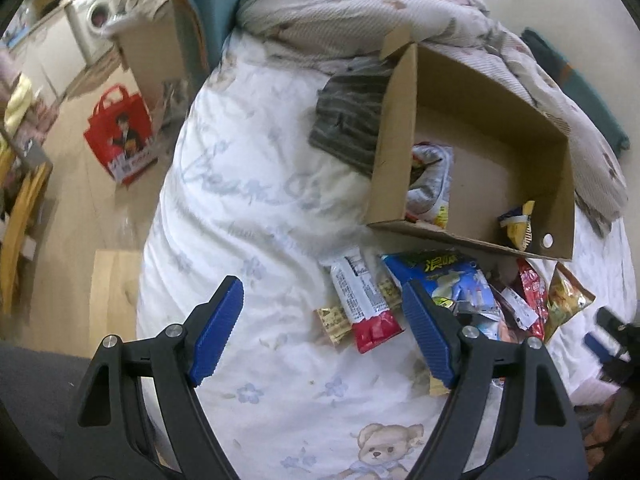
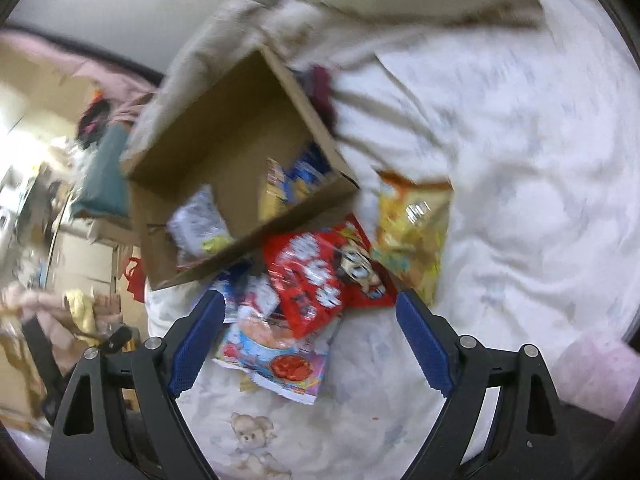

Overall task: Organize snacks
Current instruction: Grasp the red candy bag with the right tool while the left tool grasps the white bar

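A bed (image 1: 248, 184) under a white bear-print quilt carries an open cardboard box (image 1: 472, 128) with a few packets inside, and a heap of snacks just in front of it. The right gripper (image 2: 310, 320), jaws apart and empty, hovers nearest the red snack bag (image 2: 320, 276), glossy and crinkled, long axis slanting away. The left gripper (image 1: 322, 312) also gapes empty

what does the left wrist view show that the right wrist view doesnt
Only the left wrist view shows the red tote bag, washing machine and striped cloth. Only the right wrist view shows the big red snack bag and yellow bag clearly. Both show the cardboard box on the bed, loose snacks before it, and open jaws.
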Available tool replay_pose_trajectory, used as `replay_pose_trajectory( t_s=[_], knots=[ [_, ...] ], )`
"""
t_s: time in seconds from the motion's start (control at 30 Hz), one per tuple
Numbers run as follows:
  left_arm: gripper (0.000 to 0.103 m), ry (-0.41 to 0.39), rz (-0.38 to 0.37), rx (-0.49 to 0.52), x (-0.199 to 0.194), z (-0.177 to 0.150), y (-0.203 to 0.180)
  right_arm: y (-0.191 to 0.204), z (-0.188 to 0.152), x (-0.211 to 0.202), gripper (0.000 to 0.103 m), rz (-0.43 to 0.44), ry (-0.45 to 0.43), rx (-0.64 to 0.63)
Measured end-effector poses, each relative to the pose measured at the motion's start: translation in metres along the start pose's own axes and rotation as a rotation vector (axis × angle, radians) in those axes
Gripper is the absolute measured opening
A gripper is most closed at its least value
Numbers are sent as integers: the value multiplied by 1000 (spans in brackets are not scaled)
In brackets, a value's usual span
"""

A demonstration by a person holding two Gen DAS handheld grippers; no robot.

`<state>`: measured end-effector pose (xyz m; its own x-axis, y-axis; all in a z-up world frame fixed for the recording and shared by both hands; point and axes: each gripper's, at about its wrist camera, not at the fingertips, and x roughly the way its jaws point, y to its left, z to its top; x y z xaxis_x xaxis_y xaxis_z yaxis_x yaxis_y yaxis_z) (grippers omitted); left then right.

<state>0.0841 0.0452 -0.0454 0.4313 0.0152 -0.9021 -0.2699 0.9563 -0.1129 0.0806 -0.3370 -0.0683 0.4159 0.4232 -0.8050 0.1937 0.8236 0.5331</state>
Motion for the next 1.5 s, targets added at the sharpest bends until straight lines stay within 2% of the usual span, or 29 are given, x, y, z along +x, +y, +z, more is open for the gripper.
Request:
replay_pose_trajectory(
  t_s=[0.13, 0.27, 0.4, 0.47, 0.53, 0.6, 0.67, 0.77, 0.83, 0.97, 1.03, 1.1, 1.17, 1.23, 1.37, 1.5],
  knots=[
    [79, 27, -3, -16, 6, -1, 2, -12, 14, 34, 90, 31, 125, 68],
    [79, 41, -19, -25, 9, -1, 1, -5, 25, 61, 90, 21, 184, 71],
    [79, 49, -20, -22, 13, 0, 0, 1, 31, 96, 90, -65, 249, 32],
    [79, 56, -22, -27, 15, 0, 1, -1, 31, 113, 94, -108, 296, 12],
    [79, 64, -27, -35, 16, 0, 2, -4, 29, 122, 94, -112, 306, 17],
    [79, 69, -36, -41, 17, 1, 2, -5, 27, 120, 92, -109, 295, 16],
    [79, 69, -39, -41, 18, 1, 1, -1, 25, 116, 74, -114, 283, -29],
    [79, 65, -36, -32, 17, 1, -2, 1, 21, 106, 67, -113, 255, -60],
    [79, 63, -31, -33, 16, 1, -1, 2, 16, 94, 67, -109, 238, -67],
    [79, 63, -3, -56, 17, 2, 7, 4, 5, 58, 67, -53, 201, -61],
    [79, 69, 15, -81, 20, 3, 15, 7, 1, 34, 67, -16, 146, -79],
    [79, 75, 27, -104, 23, 3, 20, 5, -1, 13, 67, 98, 91, -54],
    [79, 84, 31, -116, 27, 3, 24, -2, -3, 0, 67, 275, 73, 16],
    [79, 96, 29, -121, 31, 2, 25, -6, -5, -1, 67, 356, 72, 49],
    [79, 105, 41, -115, 36, 1, 23, -9, -5, 7, 67, 374, 96, 63],
    [79, 119, 61, -123, 44, 2, 28, 11, -7, 13, 67, 318, 95, 9]
  ],
)
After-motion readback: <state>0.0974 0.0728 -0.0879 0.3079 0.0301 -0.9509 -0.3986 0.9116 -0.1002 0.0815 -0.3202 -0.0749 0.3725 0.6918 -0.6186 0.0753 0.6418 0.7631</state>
